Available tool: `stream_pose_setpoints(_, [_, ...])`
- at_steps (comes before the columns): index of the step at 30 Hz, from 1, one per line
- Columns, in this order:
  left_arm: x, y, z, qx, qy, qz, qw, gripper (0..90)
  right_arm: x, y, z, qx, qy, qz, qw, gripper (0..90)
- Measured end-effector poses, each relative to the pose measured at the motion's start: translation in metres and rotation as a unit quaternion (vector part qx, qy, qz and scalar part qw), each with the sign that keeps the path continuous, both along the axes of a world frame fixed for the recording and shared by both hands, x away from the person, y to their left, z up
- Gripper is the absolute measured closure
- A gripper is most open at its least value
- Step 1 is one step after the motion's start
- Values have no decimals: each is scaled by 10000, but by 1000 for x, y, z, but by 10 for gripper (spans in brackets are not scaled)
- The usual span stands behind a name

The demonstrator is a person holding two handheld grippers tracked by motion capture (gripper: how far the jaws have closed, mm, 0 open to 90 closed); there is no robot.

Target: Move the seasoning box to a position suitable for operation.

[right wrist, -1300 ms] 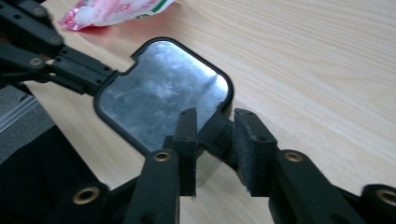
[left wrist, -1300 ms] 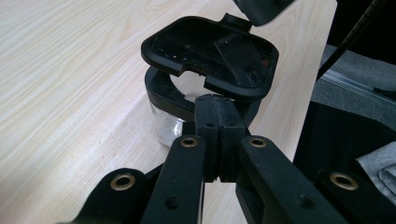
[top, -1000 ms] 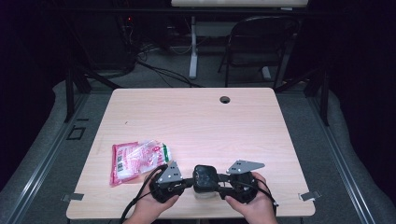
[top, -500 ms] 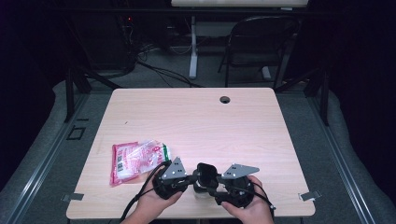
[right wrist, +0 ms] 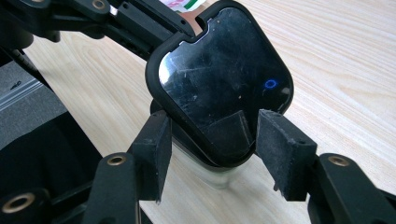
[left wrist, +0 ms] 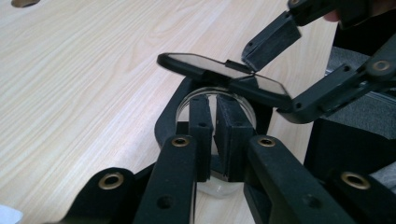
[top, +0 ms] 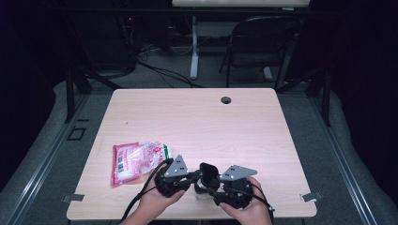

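A: Starting with the biggest: pale wood-grain table (top: 197, 117), matt and flat, with rounded corners and a round cable hole (top: 226, 100) at twelve o'clock.

B: And next down?

A: Crinkly plastic packet (top: 136, 159), printed pink and red with a green corner. Lying flat at about eight o'clock, apart from the work.

B: Where's the work?

A: At six o'clock, hard by the near edge. Left gripper (top: 190, 178) in from nine o'clock and right gripper (top: 209, 180) in from three, meeting over a small jar (left wrist: 243, 108).

B: Claws?

A: Left: pinched nearly together on the jar's near wall, seemingly with one pad inside the mouth and one outside. Right: spread wide, straddling the free edge of the lid (left wrist: 196, 63), with gaps on both sides in the right gripper view. Possibly brushing the lid's top face with one pad, judging by the left gripper view. No clamp to be seen.

B: Materials?

A: Jar: clear glass, round, thick-walled, apparently empty, ringed by a black collar. Lid: glossy black, flat, a rounded square, faintly scratched, seemingly hinged to that collar.

B: How far along?

A: Opening largely done, by the look of it: lid lifted off the mouth and tilted up, jar upright on the table. Probably left to do: swinging the lid fully back, then letting go.
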State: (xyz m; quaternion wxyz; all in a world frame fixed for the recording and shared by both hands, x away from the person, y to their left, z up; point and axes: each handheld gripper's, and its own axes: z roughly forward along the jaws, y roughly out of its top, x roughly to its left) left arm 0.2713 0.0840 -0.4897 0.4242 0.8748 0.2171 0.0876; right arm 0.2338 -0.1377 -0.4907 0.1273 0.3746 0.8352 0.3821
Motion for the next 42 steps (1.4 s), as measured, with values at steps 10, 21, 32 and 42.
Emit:
stream_pose_setpoints(10, [14,-3,-14,107,64,356,9993,628,1,-1,0,70,21,-12,10000,457])
stream_pose_setpoints(21, [21,-5,-27,122,308,382,9987,624,1,-2,-1,129,38,-4,9999,458])
stream_pose_setpoints(32, [20,-6,-28,80,253,442,9987,651,2,-5,-2,222,41,-16,9997,463])
stream_pose_setpoints(42, [20,-6,-28,69,244,449,9987,655,4,-8,-2,218,58,-52,9997,496])
